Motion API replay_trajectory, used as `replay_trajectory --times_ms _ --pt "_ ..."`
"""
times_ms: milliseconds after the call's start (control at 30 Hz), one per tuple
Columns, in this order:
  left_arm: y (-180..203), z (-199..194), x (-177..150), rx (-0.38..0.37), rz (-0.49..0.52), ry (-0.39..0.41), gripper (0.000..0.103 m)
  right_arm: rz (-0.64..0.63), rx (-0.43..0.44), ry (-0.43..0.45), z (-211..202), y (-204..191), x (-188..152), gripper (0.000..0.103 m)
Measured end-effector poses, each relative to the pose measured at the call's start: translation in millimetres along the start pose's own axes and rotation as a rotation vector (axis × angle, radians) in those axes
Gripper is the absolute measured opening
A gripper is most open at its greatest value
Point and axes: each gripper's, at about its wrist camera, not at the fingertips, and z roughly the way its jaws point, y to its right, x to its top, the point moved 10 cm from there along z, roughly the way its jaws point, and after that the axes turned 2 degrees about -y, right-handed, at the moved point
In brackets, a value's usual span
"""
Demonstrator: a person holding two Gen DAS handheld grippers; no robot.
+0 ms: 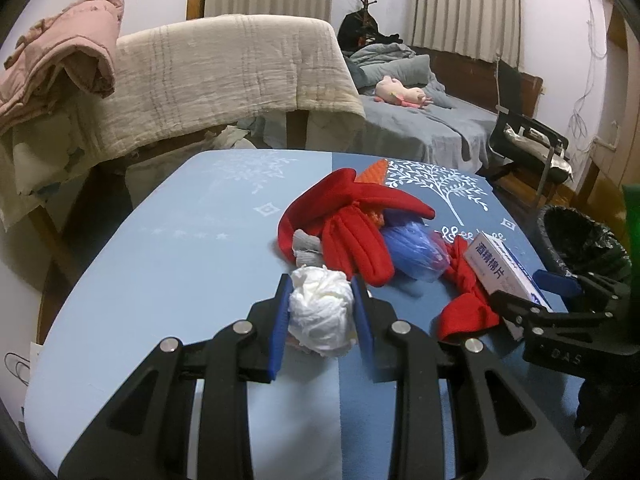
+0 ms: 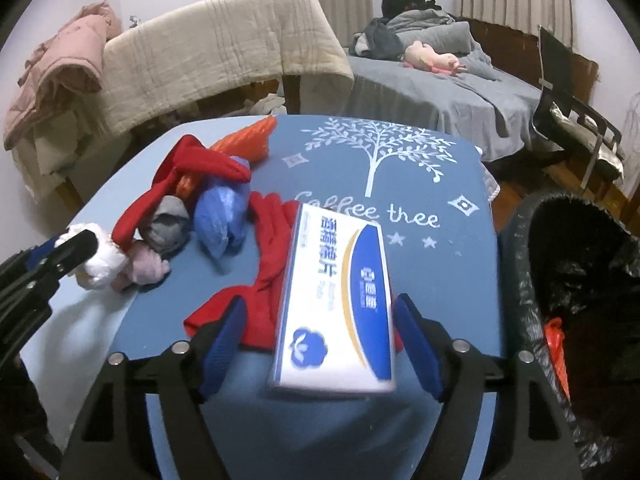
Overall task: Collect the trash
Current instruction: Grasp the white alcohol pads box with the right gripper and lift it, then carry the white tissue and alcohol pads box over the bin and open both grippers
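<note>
Two grippers over the blue table (image 1: 168, 264), each seen best by its own camera. Left gripper (image 1: 322, 312): blue pads clenched on a crumpled white tissue wad (image 1: 320, 312), which sits at the near-left edge of the red cloth pile (image 1: 352, 232). From the right wrist view that same wad (image 2: 100, 256) shows only partly, behind the left gripper's black finger.

Right gripper (image 2: 320, 344): jaws spread wide around a white-and-blue box (image 2: 336, 304), which lies just right of the red cloth. A clear gap shows on the left pad's side; the right pad sits very near the box edge, contact uncertain through blur. The grip looks released.

Only the right wrist view shows the bin's inside: a black-lined trash bin (image 2: 576, 280), right of the box beyond the table edge, with an orange scrap (image 2: 556, 340) in it. The left wrist view catches just its rim (image 1: 576, 236).
</note>
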Motion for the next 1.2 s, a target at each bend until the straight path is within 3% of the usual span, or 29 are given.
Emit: replay_trajectory --times_ms 300,400,433,567,833,1200 --pt "4 1 2 -0.001 0.011 0.0 0.029 0.069 0.021 -0.029 8 18 -4 0.074" --pt "10 -1 2 -0.008 0.023 0.002 0.029 0.066 0.037 -0.035 11 19 -4 0.063" --pt "11 -2 2 -0.01 0.027 0.002 0.029 0.064 0.046 -0.041 12 18 -4 0.055" --pt "20 -6 4 -0.019 0.044 0.011 0.029 0.072 0.087 -0.045 9 16 -4 0.055" --pt "43 -14 10 -0.04 0.071 0.031 0.029 0.078 0.088 0.023 -23 25 9 0.055" --pt "106 -27 26 -0.118 0.129 0.087 0.029 0.136 0.041 0.123 -77 73 26 0.055"
